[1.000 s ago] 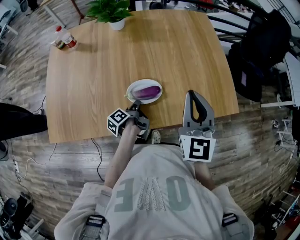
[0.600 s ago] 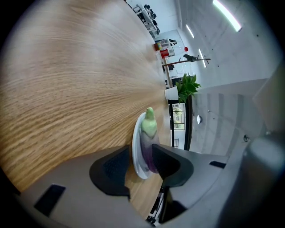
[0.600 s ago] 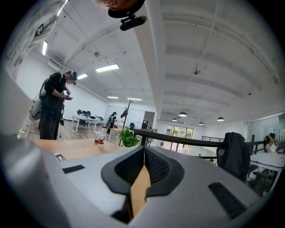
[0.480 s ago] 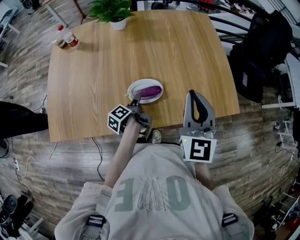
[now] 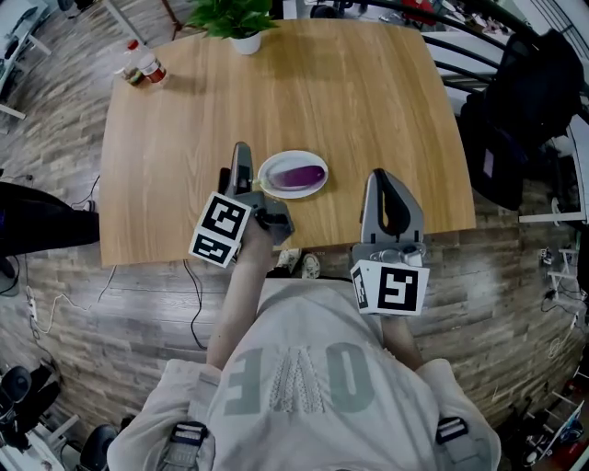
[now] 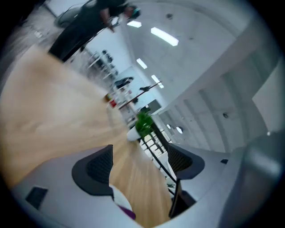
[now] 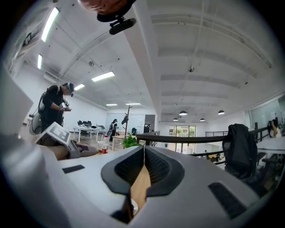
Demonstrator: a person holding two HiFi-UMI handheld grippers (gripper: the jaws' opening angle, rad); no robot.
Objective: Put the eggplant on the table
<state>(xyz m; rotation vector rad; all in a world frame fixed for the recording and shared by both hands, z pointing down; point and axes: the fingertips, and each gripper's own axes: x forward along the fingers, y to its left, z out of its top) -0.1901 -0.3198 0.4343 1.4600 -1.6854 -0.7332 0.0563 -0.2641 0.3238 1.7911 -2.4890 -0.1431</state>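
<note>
A purple eggplant [image 5: 300, 174] lies on a white plate [image 5: 276, 187] near the front edge of the wooden table [image 5: 184, 138]. My left gripper [image 5: 236, 167] hangs raised just left of the plate, jaws opening and wide apart with nothing between them. In the blurred left gripper view the gripper [image 6: 140, 164] looks along the table, with the plate [image 6: 116, 197] and a bit of eggplant [image 6: 129, 214] low between the pads. My right gripper [image 5: 379, 180] stays over the table's front edge, right of the plate. In its own view the right gripper [image 7: 143, 153] is shut and empty.
A potted plant [image 5: 232, 20] stands at the table's far edge, and bottles [image 5: 145, 69] at its far left corner. A black bag on a chair [image 5: 515, 101] sits right of the table. A person [image 7: 55, 104] stands in the distance.
My left gripper has risen from the plate's near left rim and gone from shut to wide open. The eggplant stays on the plate. The right gripper has kept still.
</note>
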